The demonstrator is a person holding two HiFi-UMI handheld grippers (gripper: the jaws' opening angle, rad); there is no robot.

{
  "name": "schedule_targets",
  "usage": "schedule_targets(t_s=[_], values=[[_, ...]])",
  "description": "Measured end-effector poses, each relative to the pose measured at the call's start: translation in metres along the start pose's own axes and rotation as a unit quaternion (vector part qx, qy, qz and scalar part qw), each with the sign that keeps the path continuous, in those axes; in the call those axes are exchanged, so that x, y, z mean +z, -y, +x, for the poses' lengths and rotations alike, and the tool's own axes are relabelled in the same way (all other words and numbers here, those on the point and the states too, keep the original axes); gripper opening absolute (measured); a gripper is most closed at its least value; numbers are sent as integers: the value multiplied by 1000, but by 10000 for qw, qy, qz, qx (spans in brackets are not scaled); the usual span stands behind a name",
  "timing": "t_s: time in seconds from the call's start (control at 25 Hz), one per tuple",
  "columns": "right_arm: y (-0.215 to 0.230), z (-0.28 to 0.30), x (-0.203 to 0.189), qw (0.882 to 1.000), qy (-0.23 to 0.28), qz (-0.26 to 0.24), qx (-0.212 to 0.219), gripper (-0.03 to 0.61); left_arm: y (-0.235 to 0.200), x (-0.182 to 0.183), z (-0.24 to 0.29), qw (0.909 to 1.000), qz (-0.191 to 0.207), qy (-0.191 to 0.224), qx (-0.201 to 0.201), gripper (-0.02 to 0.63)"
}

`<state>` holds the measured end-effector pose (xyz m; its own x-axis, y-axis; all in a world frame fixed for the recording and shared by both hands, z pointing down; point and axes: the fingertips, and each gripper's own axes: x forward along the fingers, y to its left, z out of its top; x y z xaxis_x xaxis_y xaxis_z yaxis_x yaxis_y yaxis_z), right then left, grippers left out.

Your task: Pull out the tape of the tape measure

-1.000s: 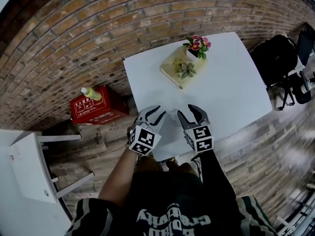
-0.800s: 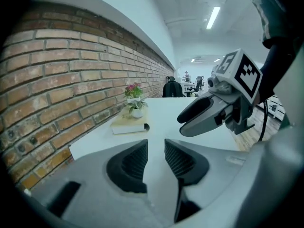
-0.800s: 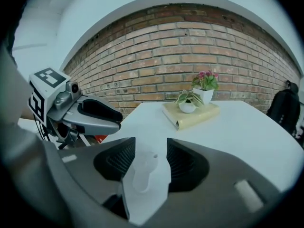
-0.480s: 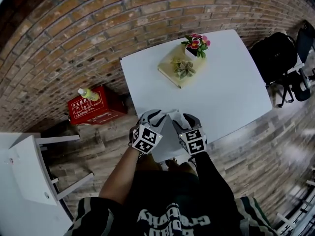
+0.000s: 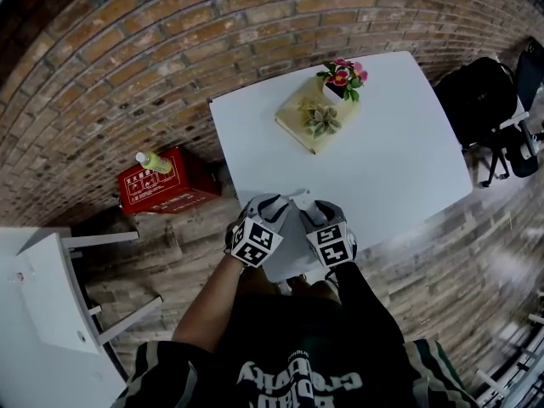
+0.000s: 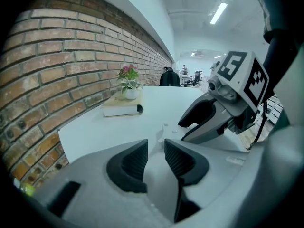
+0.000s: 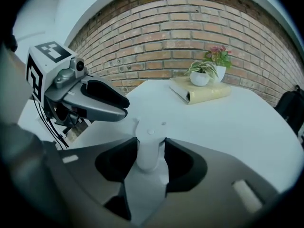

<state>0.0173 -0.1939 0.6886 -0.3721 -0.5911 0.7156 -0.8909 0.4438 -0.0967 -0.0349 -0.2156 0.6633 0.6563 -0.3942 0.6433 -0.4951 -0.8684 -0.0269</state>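
A brick wall [image 5: 170, 49] ran along the far side of the white table [image 5: 399, 143]. On the wooden floor off the table's left side lay a red box [image 5: 166, 189] with a pale bottle [image 5: 155, 162] on top. A black backpack [image 5: 476, 100] sat off the table's right side. Toward the table's far edge rested a yellowish book [image 5: 296, 131] carrying two small pots: a pink-flowered plant [image 5: 342, 76] and a green succulent [image 5: 321, 119].

Both tools were at the table's near edge, close together and pointing down at its top. The left gripper [image 6: 156, 146] was slack, its ribbed pads parted by a narrow gap with only the table's white surface showing between them. The right gripper [image 7: 151, 148] had just been closing its jaws and was clenched on the tape measure [image 7: 149, 136], a small white body that filled the gap from pad to pad. The tape measure stood on the table by its near edge, well apart from the book. No pulled-out tape could be made out against the white top.
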Motion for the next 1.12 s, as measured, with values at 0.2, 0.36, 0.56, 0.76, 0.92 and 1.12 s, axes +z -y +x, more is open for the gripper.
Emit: schedule_targets(t_s=[0.2,0.36,0.56,0.76,0.92,1.12], values=[[5,-1,0,9993,-150,-246,220,190,1,-6,7,9999,-18,-106,-75,115],[9,0,0,9979,-255,-562,192,199,2,-4,12,9999,-10,-113,-105,115],[12,-4,-4,9961,-349,-792,151,150,5,-3,17,9998,8,-143,-136,115],[11,-2,-6,9957,-362,-816,266,149,7,-5,20,9997,21,-181,-154,115],[11,-2,-7,9955,-392,-806,296,149,9,-10,24,9993,128,-285,-202,115],[10,-3,-7,9943,-457,-899,347,149,13,-11,31,9983,286,-400,-328,112]])
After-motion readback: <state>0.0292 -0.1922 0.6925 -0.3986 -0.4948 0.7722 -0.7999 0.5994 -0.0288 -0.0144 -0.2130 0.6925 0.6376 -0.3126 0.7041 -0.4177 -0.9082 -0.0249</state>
